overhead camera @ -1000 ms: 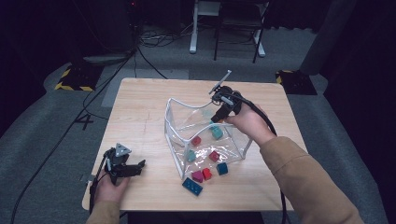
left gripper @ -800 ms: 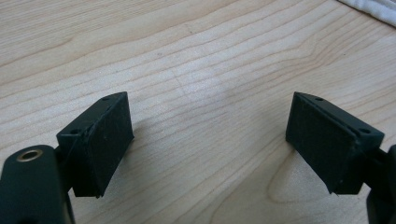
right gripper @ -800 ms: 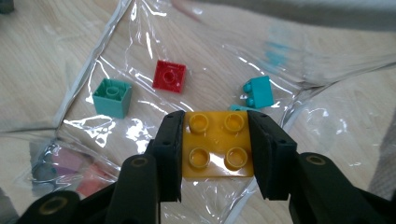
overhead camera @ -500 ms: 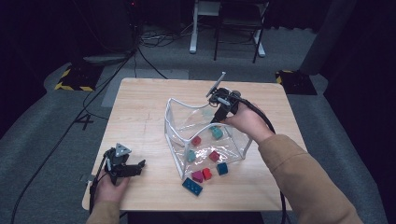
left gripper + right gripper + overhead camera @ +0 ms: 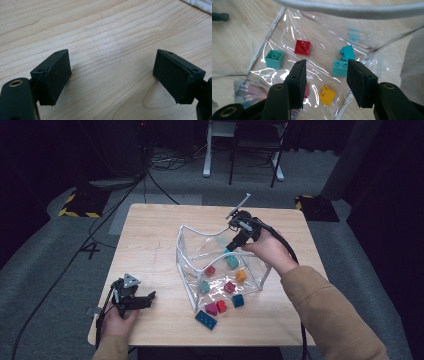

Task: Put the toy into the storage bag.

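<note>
At the table's near left corner, the left gripper [image 5: 148,297] rests on bare wood [image 5: 107,37], jaws spread wide and empty. Mid-table stands a clear plastic bag [image 5: 200,250] holding coloured bricks [image 5: 302,47]. Over its far rim, the right gripper [image 5: 325,72] hangs with jaws parted, gripping nothing.

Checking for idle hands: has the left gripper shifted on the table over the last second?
No. The left gripper sits at the same spot near the table's front left corner, jaws open.
</note>
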`<state>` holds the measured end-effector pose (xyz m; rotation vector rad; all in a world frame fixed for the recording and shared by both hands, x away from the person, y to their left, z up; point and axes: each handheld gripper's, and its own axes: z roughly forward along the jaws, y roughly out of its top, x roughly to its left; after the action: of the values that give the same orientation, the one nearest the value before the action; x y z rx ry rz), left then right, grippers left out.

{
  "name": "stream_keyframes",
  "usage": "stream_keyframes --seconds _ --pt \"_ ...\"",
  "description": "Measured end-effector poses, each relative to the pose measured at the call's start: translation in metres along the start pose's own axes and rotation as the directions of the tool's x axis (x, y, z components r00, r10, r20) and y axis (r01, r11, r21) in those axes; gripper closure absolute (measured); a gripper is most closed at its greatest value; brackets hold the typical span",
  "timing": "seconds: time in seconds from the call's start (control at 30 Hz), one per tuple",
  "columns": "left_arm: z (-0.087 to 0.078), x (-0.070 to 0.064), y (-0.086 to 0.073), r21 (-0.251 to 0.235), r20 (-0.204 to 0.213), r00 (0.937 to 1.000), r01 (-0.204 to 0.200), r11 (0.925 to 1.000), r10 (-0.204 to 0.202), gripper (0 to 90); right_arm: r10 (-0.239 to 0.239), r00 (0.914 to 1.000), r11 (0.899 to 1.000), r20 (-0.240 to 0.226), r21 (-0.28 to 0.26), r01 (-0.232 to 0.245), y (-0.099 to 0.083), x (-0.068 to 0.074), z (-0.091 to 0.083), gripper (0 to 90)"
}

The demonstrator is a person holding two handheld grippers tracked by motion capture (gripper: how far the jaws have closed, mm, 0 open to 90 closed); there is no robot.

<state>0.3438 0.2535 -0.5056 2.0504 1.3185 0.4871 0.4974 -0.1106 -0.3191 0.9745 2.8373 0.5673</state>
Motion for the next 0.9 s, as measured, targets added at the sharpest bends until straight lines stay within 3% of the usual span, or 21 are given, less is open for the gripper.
stream_keyframes --seconds 0.27,0.5,0.67,0.9 --pt "0.0 0.0 0.0 0.0 0.0 1.0 0.0 1.0 0.0 15.1 -0.001 1.0 0.989 -0.008 -0.145 0.0 -0.015 0.001 -0.03 52.1" --pt "0.0 0.0 0.0 0.001 0.0 1.0 -0.001 1.0 0.001 15.2 -0.006 0.9999 0.957 -0.013 -0.291 0.002 -0.04 0.006 -0.056 52.6" --pt "0.0 0.0 0.0 0.0 0.001 1.0 0.0 1.0 0.0 15.1 -0.003 1.0 0.945 -0.002 -0.326 0.002 -0.055 0.01 -0.067 52.4" --pt "0.0 0.0 0.0 0.0 0.001 1.0 0.0 1.0 0.0 15.1 0.0 1.0 0.919 0.0 -0.395 0.0 -0.079 0.017 -0.084 52.0"
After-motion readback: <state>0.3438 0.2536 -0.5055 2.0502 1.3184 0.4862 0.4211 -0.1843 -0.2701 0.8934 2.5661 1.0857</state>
